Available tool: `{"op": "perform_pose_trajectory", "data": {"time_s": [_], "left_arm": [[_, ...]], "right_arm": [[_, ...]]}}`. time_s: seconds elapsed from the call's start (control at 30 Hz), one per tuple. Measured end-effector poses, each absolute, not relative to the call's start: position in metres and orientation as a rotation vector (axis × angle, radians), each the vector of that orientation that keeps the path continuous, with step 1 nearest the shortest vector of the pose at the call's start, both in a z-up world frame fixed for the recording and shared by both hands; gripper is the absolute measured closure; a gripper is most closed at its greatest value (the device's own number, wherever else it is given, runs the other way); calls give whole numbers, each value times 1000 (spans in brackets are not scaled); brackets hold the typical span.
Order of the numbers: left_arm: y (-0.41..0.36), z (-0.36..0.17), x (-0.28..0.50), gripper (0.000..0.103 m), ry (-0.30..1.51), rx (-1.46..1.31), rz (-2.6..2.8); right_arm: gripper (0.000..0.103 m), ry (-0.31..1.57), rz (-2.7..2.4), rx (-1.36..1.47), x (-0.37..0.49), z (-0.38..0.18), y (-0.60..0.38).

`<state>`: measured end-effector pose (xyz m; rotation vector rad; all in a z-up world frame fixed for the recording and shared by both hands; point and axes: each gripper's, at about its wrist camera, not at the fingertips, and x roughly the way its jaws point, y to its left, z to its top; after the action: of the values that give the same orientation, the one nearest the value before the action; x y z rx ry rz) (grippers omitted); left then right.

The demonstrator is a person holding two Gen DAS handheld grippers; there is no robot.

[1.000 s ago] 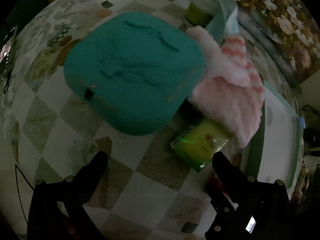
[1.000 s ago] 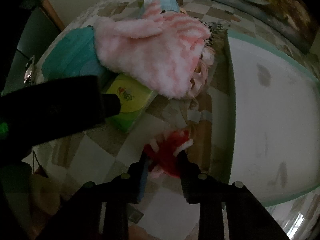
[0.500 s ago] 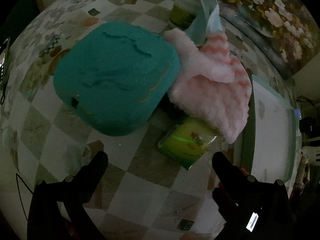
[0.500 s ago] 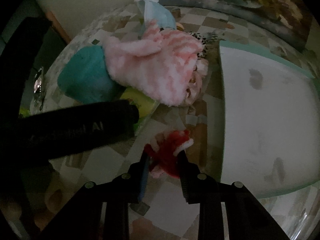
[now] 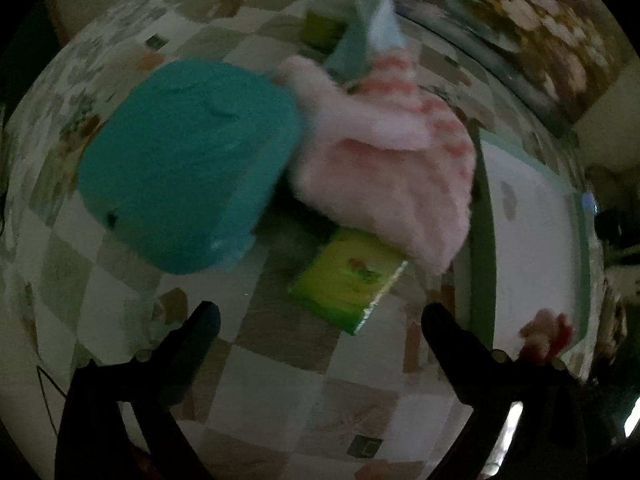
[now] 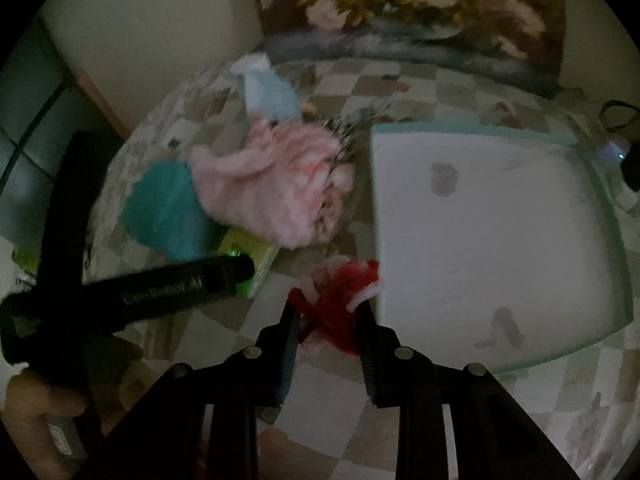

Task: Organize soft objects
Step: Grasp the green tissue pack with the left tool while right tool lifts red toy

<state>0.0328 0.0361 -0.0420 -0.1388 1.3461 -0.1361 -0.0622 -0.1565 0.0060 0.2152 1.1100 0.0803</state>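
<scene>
My right gripper (image 6: 326, 312) is shut on a red and white yarn toy (image 6: 338, 300), held above the checkered table beside the left edge of a white tray (image 6: 492, 240). The toy also shows in the left wrist view (image 5: 546, 336), by the tray (image 5: 536, 232). My left gripper (image 5: 320, 320) is open and empty, low over the table, in front of a teal cushion (image 5: 188, 184), a fluffy pink striped cloth (image 5: 392, 168) and a green tissue pack (image 5: 348, 280). The left gripper's body (image 6: 160, 292) crosses the right wrist view, in front of the cushion (image 6: 164, 208) and pink cloth (image 6: 272, 184).
A light blue cloth (image 6: 268, 92) drapes over a green jar (image 5: 320, 30) at the back. A floral painting (image 6: 408, 12) leans at the table's far edge. A dark cable and device (image 6: 624, 160) lie right of the tray.
My right gripper has lifted the yarn toy and pulled back and up, so more of the tray and wall show. My left gripper has drawn back and shifted right.
</scene>
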Motion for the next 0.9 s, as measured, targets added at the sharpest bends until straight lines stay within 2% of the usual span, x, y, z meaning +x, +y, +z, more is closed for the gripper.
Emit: {"op": "perform_pose_trajectory", "data": {"time_s": [0.3, 0.53, 0.73, 0.87, 0.9], "left_arm": [[-14, -35, 23, 24, 1343, 64, -180], [-54, -26, 19, 27, 1284, 164, -165], [-59, -27, 19, 34, 1265, 214, -139], [-59, -32, 17, 46, 1273, 225, -146], [-56, -32, 18, 46, 1275, 224, -147]], "right_arm": [[73, 1103, 16, 293, -62, 6, -177], [73, 1108, 19, 284, -61, 5, -174], [73, 1113, 19, 288, -60, 4, -174], [73, 1114, 19, 289, -60, 4, -174], [73, 1115, 19, 288, -60, 4, -174]]}}
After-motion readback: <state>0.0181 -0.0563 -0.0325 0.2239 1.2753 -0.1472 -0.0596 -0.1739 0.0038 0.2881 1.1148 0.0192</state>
